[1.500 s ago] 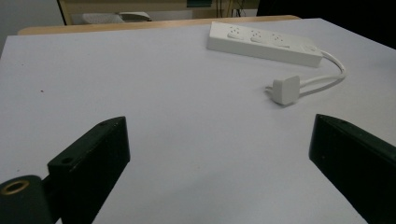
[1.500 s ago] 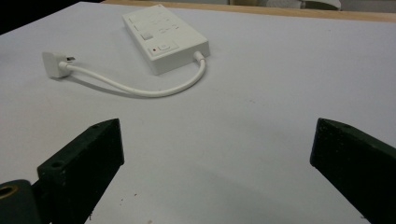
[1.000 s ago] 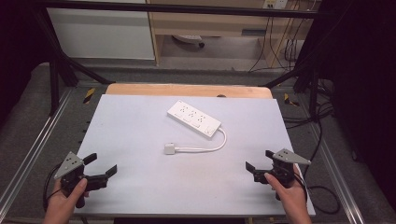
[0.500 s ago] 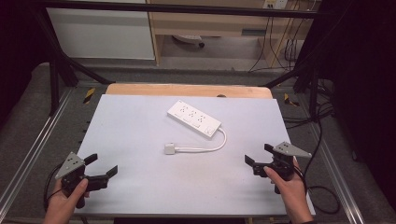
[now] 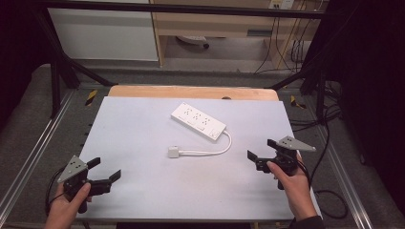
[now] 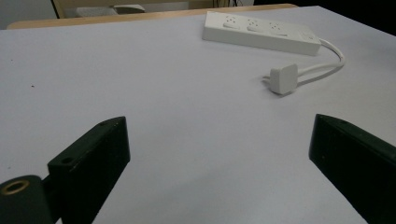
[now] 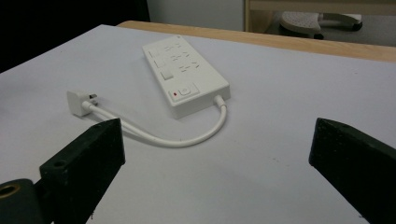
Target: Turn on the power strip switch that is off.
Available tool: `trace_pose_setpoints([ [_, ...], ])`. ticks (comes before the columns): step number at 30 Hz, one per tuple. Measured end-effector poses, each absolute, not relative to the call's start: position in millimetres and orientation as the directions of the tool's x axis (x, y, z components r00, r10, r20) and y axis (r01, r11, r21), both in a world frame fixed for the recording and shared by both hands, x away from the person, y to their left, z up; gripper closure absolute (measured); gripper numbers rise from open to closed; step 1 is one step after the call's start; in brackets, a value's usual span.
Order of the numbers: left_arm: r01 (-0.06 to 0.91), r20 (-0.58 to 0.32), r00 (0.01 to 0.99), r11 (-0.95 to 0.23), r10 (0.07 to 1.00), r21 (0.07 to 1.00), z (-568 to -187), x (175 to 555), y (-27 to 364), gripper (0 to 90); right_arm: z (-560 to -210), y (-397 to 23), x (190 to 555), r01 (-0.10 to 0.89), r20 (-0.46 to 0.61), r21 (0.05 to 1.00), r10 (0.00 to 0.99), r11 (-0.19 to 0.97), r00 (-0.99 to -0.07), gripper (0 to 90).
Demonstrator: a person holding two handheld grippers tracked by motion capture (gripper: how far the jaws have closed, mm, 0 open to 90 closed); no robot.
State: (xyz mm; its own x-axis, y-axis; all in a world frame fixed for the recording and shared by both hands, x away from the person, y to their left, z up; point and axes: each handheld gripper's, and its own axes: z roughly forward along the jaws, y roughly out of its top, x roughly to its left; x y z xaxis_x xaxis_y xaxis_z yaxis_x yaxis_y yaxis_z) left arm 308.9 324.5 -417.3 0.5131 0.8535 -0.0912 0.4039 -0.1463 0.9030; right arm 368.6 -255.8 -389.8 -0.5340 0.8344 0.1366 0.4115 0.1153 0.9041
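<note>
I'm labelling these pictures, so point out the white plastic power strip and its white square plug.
White plastic power strip [image 5: 198, 120], high view, middle of its top face.
White square plug [image 7: 76, 102], right gripper view, its side.

Bare table [image 5: 143, 143] everywhere except central power strip [image 5: 198, 120].

Light falls from overhead and spreads evenly over my table [image 5: 143, 143], pale and without glare. Beyond it the room goes dark at both sides in the high view, which is soft and a little grainy. The strip [image 5: 198, 121] and its plug [image 6: 283, 78] throw only faint, short shadows. In my gripper views the black jaws at the bottom are near and slightly blurred, their detail lost in shade, while the strip farther off reads sharper.
</note>
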Motion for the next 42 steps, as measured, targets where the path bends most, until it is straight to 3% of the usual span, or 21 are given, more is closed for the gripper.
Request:
trace_pose_setpoints([
  [42, 0.409, -0.084, 0.522, -0.162, 0.849, 0.898, -418.5, 309.5, 323.3, 5.5, -372.7, -214.4, 414.7, 0.426, 0.136, 0.891, 0.805, 0.154, -0.577, 3.8],
])
